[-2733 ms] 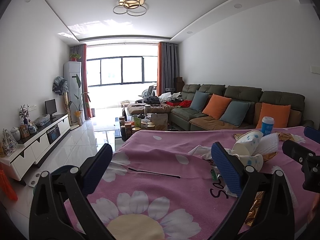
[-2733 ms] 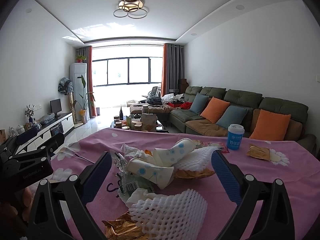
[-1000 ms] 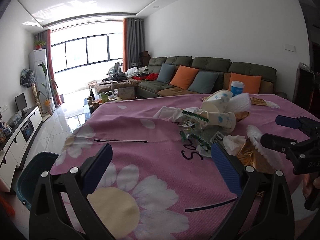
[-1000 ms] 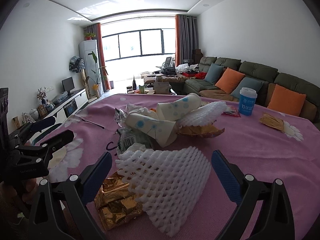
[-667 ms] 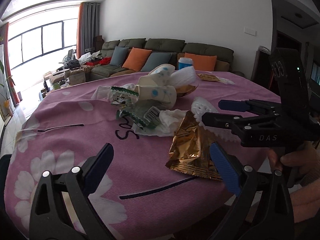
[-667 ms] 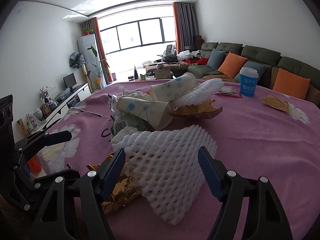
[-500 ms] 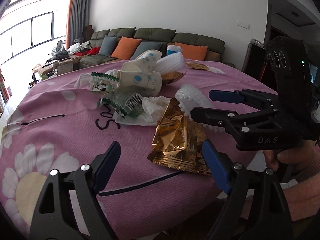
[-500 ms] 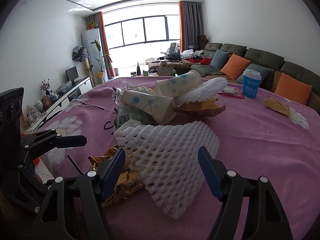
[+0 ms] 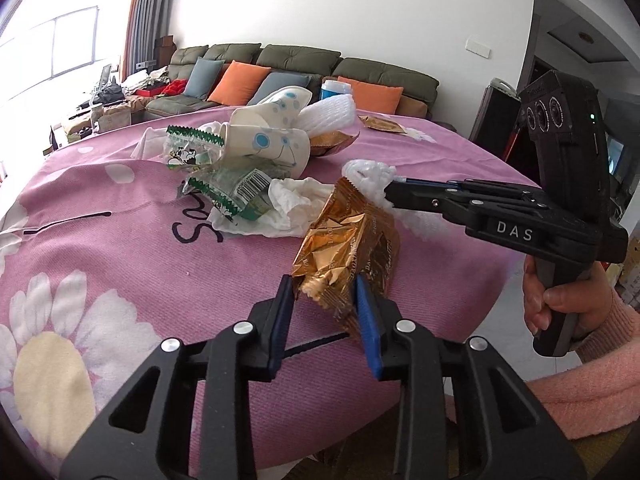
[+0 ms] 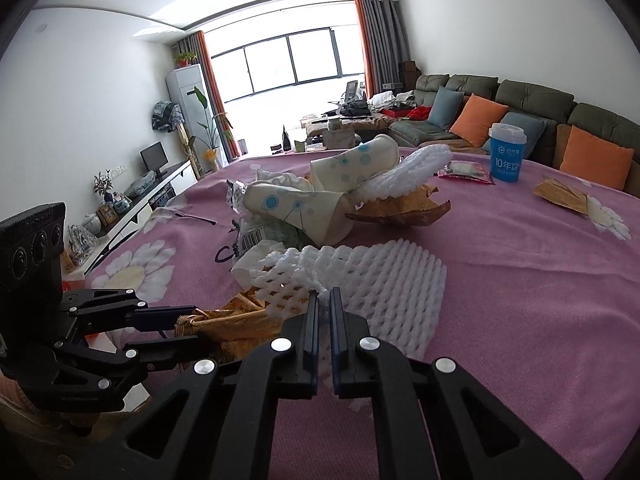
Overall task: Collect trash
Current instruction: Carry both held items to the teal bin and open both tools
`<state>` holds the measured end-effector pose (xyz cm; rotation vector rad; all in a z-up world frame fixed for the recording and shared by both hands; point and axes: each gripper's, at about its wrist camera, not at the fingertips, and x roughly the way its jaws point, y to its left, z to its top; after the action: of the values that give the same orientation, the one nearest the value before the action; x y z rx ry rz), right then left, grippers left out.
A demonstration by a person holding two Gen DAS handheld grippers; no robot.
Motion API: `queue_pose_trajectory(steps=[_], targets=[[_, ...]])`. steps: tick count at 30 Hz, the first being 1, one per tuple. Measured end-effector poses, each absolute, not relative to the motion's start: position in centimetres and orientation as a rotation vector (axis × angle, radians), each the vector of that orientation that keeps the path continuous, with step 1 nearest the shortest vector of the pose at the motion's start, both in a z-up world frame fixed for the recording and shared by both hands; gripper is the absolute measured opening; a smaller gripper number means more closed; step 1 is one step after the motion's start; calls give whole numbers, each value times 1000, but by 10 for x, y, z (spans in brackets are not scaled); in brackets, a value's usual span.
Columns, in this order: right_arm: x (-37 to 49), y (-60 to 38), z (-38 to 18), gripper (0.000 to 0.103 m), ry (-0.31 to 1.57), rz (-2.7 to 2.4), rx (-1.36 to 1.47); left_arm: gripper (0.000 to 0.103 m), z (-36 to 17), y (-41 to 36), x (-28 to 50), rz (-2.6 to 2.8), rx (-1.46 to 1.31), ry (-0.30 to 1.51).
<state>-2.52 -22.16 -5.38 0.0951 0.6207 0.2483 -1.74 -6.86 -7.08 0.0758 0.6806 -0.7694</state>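
- Pink floral worktop [image 9: 120, 272] is carrying crumpled cups [image 9: 268, 144] and tissue [image 9: 292, 204] beyond both tools.
- Left tool [image 9: 324, 304] is closing around the gold wrapper [image 9: 348, 248].
- Right tool [image 10: 324, 320] is pinching the white foam net [image 10: 360, 276] shut.

Green sofa [image 10: 532, 100] with orange cushions [image 10: 476, 120], pink flowered tablecloth [image 10: 520, 280], white TV cabinet [image 10: 160, 192], window [image 10: 292, 64]

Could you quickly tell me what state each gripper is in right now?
Left gripper: jaws closing on the crinkled gold foil wrapper.
Right gripper: shut on the white foam mesh fruit sleeve.
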Motion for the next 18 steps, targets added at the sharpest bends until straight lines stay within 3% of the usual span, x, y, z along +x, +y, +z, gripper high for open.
queue_pose_trajectory(steps=[18], targets=[[-27, -165, 36, 4, 404, 529, 93, 28, -9, 49, -48, -558, -18, 474]])
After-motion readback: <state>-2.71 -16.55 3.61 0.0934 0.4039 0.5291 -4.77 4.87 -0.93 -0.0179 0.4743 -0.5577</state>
